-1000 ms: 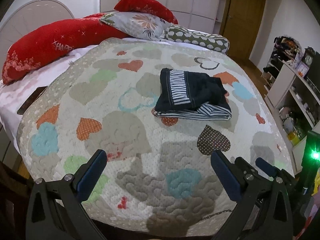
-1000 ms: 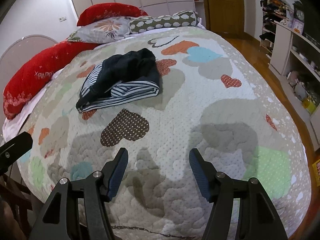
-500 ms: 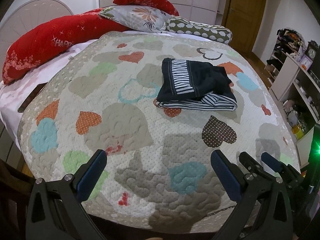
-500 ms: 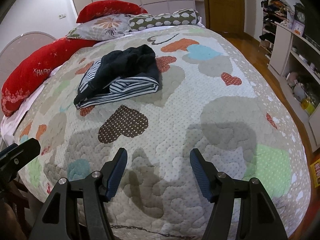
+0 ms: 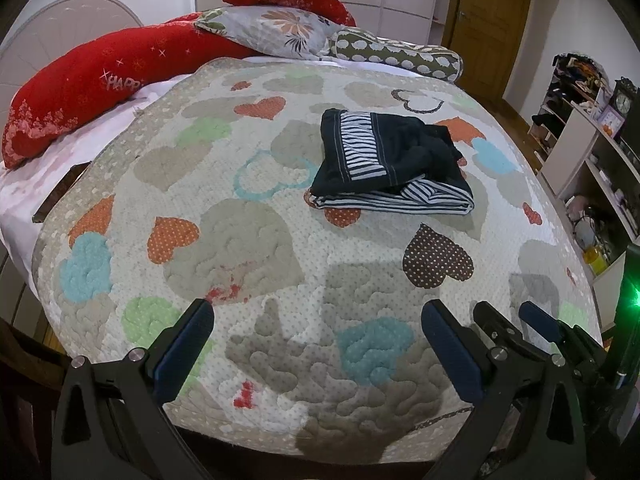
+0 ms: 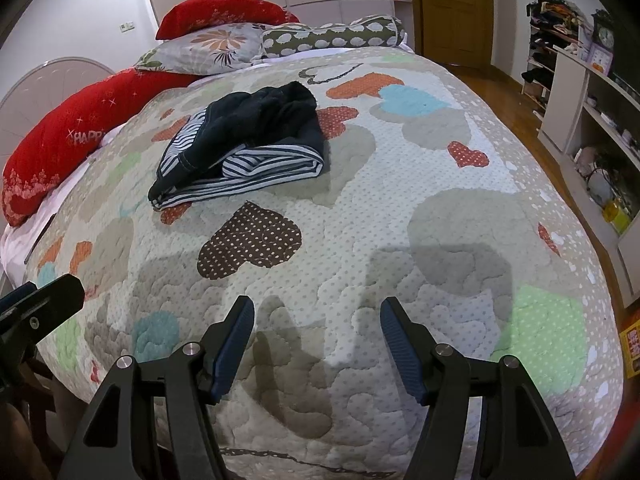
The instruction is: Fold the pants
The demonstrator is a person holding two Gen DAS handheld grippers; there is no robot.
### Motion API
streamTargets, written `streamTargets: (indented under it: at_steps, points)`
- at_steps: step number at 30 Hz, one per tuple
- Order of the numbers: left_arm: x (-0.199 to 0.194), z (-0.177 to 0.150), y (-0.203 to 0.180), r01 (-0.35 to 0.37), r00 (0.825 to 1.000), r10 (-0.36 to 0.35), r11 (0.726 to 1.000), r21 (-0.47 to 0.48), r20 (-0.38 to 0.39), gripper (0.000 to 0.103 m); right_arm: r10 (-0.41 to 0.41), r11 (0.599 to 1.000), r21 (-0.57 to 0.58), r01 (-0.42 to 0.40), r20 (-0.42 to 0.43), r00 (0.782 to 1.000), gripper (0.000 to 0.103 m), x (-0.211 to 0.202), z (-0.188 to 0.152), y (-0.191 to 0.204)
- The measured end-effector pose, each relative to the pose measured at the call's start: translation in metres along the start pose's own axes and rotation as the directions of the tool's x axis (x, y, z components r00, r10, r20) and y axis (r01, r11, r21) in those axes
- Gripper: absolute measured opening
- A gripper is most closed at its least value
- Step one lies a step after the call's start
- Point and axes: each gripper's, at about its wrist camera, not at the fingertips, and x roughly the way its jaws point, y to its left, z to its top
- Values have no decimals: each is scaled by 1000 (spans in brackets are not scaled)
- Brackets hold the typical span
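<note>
pants [image 5: 390, 166] are sitting folded in a compact bundle on the heart-print quilt [image 5: 240, 240], toward the far middle of the bed, dark denim on top with striped lining showing along the near edge and the left side, top layer a bit rumpled. left gripper [image 5: 316, 344] is hovering over the near edge of the quilt, jaws spread wide, gripping nothing, well apart from the pants. right gripper [image 6: 316, 336] is doing the same to the right of it, jaws wide, nothing between them, also well short of the pants. brown dotted heart patch [image 6: 250, 240] is lying between the right gripper and the bundle. red pillows [image 5: 88, 84], a floral pillow [image 5: 276, 34] and a spotted bolster [image 5: 400, 56] are lining the far end of the bed. shelving unit [image 6: 592, 128] is standing far right, wooden door [image 6: 454, 8] behind it
</note>
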Motion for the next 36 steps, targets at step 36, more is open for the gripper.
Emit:
streamTargets:
  at_steps: [36]
  points:
    - [82,-10,34,16,986,-3,997,71,-168,103,59,993,97,-60,10,998,72,27,46,-32]
